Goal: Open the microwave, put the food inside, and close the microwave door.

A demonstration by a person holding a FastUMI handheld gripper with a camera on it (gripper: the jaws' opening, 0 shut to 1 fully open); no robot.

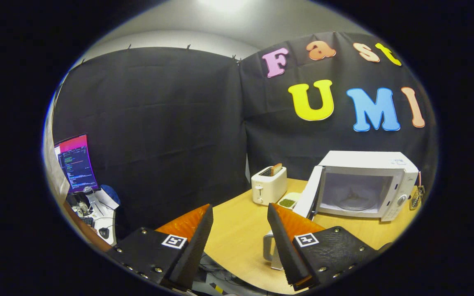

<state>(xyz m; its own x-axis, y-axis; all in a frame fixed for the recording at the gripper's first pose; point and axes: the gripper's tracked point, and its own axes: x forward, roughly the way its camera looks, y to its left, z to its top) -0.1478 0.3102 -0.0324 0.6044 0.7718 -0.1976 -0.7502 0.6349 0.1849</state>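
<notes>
A white microwave (368, 187) stands on the wooden table (241, 234) beyond and to the right of my fingers. Its door (309, 193) is swung open to the left, and the glass turntable inside looks bare. A small white dish with green food (289, 201) lies on the table between the toaster and the open door. My gripper (240, 218) is open, hanging above the table's near edge with nothing between its fingers.
A white toaster (268, 185) with a slice of bread sticking up stands left of the dish. A white mug (270, 248) sits partly hidden behind my right finger. A desk with a lit monitor (76, 164) stands far off to the left.
</notes>
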